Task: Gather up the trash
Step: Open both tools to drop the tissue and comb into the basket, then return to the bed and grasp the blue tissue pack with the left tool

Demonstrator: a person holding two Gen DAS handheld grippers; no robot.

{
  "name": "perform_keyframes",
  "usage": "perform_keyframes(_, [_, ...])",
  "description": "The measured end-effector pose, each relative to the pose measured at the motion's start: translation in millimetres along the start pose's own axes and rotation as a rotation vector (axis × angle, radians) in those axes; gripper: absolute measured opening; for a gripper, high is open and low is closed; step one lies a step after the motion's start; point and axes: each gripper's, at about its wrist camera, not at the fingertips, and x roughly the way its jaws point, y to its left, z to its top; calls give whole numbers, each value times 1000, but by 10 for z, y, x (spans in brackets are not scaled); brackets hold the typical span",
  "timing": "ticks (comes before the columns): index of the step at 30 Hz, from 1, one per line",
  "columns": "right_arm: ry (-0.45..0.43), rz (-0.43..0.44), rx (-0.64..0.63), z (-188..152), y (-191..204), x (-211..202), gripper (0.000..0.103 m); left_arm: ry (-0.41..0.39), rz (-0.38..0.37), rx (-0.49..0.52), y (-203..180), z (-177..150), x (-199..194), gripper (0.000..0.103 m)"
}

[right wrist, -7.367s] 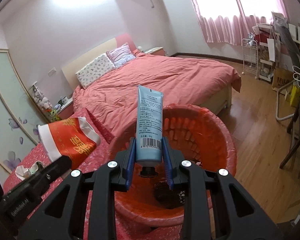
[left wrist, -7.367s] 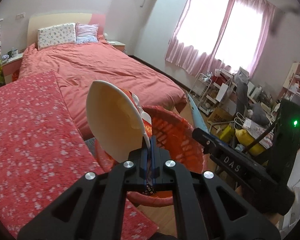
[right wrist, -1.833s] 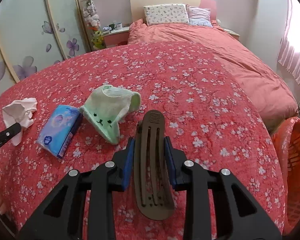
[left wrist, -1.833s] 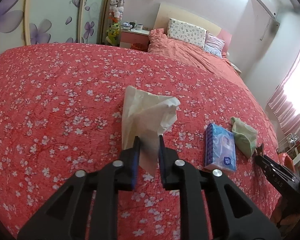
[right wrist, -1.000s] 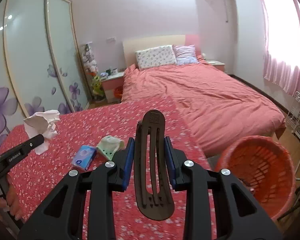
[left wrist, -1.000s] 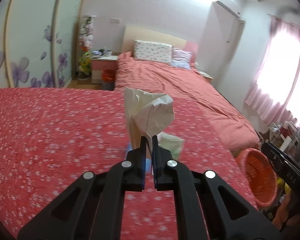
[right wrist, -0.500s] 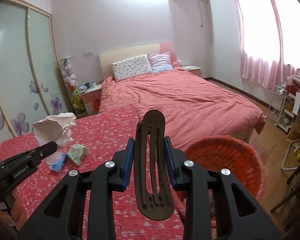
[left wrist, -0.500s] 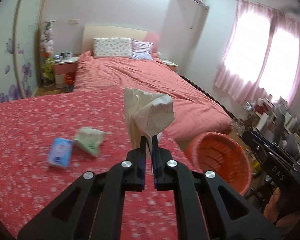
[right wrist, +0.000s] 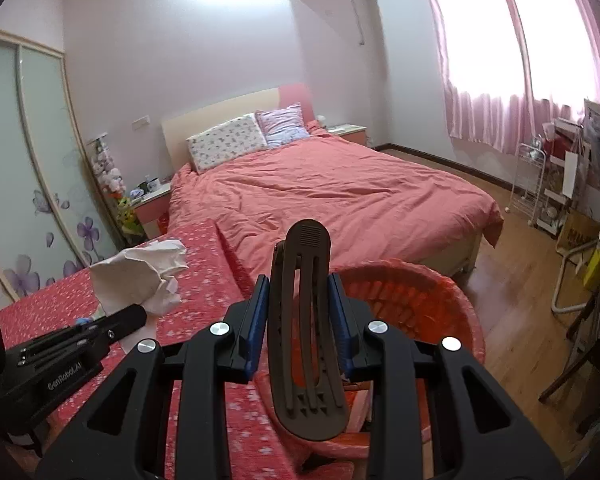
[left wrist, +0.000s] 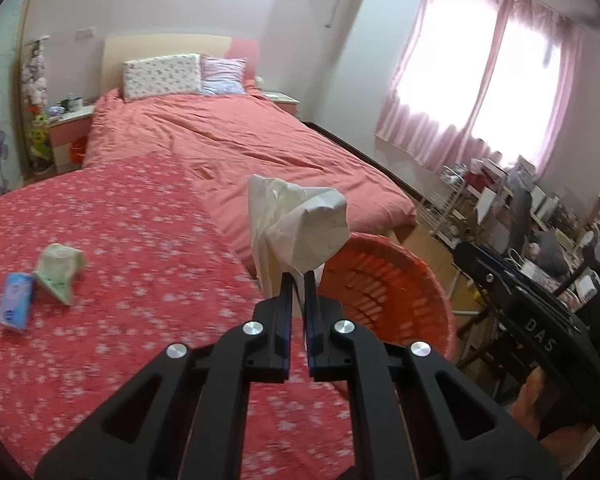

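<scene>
Crumpled tissue [left wrist: 300, 232] is pinched tight in the left gripper [left wrist: 296, 280], jaws nearly together on its lower edge, and it's up in the air right at the near rim of the orange basket [left wrist: 384, 280], which stands on the wood floor against the flowered red cover [left wrist: 120, 280]. The right gripper [right wrist: 300, 312] has its blue pads clamped on a dark brown slotted hair clip [right wrist: 304, 336], rounded end sticking up, held over the same basket with the rim showing just behind it. Something reddish lies in the bottom of the basket, can't really make out what. Back on the cover, well away from the basket, a blue tissue pack [left wrist: 16, 300] and a crumpled green wrapper [left wrist: 60, 268] lie just beside each other, maybe touching, it's blurry there. The made bed [right wrist: 340, 192] with two pillows is further back.
</scene>
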Motion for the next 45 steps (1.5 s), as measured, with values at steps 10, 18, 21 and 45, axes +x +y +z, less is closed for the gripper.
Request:
perform_keyframes(10, [28,-17,82,-59,-411,172,30,74,-100,38,-384,-92,482,7])
perform_keyframes(18, [91,-22,171,-121,-677,430,32,161,-88,42,-472,-223,880,31])
perform_keyframes(21, [109,-37,181,-173,-713,459,49,175,-60,32,-377,-264,937,36])
perform_keyframes(45, [119,-41,-41,-291,95,344,64,57,488,-103,1747,-494,-221,75])
